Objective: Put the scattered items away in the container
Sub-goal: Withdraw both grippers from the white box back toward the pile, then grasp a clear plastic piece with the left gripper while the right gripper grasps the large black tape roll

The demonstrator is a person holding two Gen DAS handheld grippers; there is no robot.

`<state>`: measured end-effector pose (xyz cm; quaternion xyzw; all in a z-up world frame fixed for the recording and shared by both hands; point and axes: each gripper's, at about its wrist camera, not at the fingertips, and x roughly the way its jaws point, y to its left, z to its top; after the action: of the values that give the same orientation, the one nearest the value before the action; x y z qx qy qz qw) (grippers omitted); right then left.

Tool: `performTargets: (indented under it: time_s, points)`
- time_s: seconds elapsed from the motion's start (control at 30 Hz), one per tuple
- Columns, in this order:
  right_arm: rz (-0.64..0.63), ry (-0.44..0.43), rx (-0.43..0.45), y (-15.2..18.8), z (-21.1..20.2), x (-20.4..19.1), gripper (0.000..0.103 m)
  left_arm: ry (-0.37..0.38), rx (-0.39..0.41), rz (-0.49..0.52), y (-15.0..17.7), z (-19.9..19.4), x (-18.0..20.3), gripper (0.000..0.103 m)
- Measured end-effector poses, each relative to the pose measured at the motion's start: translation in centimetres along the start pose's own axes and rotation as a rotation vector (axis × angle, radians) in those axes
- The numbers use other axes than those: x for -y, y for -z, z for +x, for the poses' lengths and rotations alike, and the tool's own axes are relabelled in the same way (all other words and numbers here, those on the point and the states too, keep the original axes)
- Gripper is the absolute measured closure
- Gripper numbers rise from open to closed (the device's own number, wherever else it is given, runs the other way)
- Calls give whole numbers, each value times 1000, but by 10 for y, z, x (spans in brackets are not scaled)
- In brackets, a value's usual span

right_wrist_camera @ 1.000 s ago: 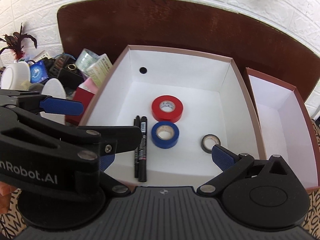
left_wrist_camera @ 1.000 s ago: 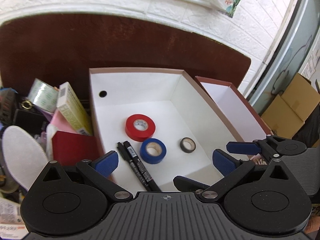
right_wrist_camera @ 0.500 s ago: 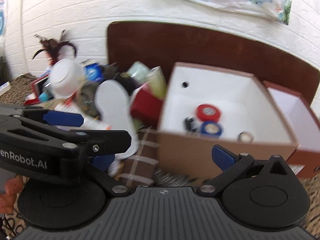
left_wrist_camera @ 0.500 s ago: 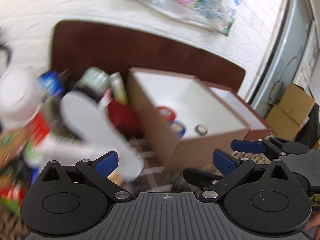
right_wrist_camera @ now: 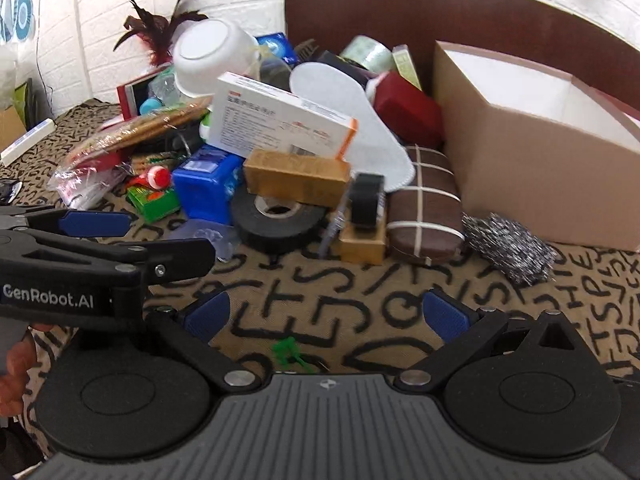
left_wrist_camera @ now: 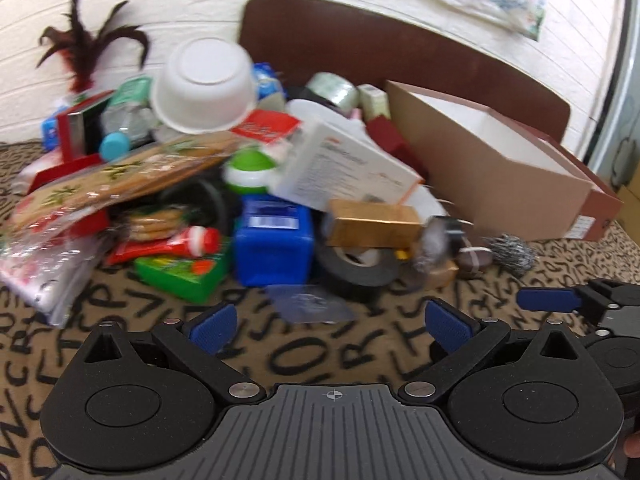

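The brown cardboard box (left_wrist_camera: 492, 184) with a white inside stands at the right, also in the right wrist view (right_wrist_camera: 528, 164). A heap of scattered items lies left of it: a black tape roll (left_wrist_camera: 356, 266) (right_wrist_camera: 280, 220), a gold box (left_wrist_camera: 374, 224) (right_wrist_camera: 296, 176), a blue box (left_wrist_camera: 274, 240), a white medicine carton (right_wrist_camera: 280, 124), a steel scourer (right_wrist_camera: 508, 252). My left gripper (left_wrist_camera: 332, 320) is open and empty, low over the cloth in front of the heap. My right gripper (right_wrist_camera: 326, 314) is open and empty beside it.
A patterned cloth (right_wrist_camera: 360, 300) with black letters covers the table. A white bowl (left_wrist_camera: 204, 84), snack packets (left_wrist_camera: 112, 172), a brown checked pouch (right_wrist_camera: 424, 208) and a green clip (right_wrist_camera: 290, 354) lie around. A dark headboard (left_wrist_camera: 400, 52) and white brick wall stand behind.
Both grippers have pulled back out of the box and swung left and down to face the heap of items. Both stay open and empty.
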<state>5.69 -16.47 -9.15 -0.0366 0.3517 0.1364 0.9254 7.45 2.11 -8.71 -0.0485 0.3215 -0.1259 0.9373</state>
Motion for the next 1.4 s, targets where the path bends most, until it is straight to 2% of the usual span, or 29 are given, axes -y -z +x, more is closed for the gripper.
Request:
performTargets:
  time_s: [0.13,0.2,0.27,0.33,0.4,0.47,0.53,0.73,0.8,0.83,0.87,0.97,1.07,1.13,1.17,1.2,1.23,1.27,1.33,1.4]
  points:
    - [2,-12,2,-4,3,-9,14,-29,16,-22,-5,-3,-20,1]
    - [-9,-10,-3,-6,7,-13,23,-30,13,-34,-8,-2,-28,6]
    - [-18,-21,-7,-9,11,-18,41,-29,-6,-43,-12,1,-36,13]
    - [-13,-41,0,-13,13,-21,48,-34,-17,-52,-13,3,-41,19]
    - [-39,-52,9,-18,15,-25,48,-18,-40,-55,-11,5,-43,23]
    - [-69,-52,22,-22,18,-30,49,13,-60,-56,-10,8,-44,24]
    - [-80,-41,24,-26,24,-31,50,12,-62,-72,-11,11,-44,21]
    - [-3,-11,49,-34,42,-15,50,65,-97,-105,-16,31,-41,21]
    - [28,-12,48,-37,49,-10,51,65,-119,-87,-14,40,-36,29]
    - [39,-21,37,-39,53,-8,52,65,-142,-81,-12,46,-34,42]
    - [47,-29,33,-40,56,-8,52,73,-164,-82,-11,51,-34,50]
    - [54,-30,32,-42,65,-7,53,80,-150,-131,-9,53,-38,51]
    - [77,-25,30,-46,71,-6,52,84,-144,-165,-9,56,-40,43]
    - [85,-18,15,-48,80,-6,53,88,-142,-140,-8,56,-35,39]
    - [74,-14,16,-48,83,-8,57,85,-144,-118,-7,56,-31,41]
    - [66,-17,6,-47,85,-10,59,79,-146,-87,-6,55,-27,44]
    - [76,-26,-6,-46,86,-11,59,73,-146,-60,-5,54,-23,67]
    - [80,-30,-16,-44,86,-11,64,84,-153,-49,-3,54,-22,78]
    - [73,-32,-36,-41,84,-10,66,115,-174,-65,1,50,-24,89]
    - [74,-50,-62,-37,79,-7,67,111,-177,-49,5,45,-23,92]
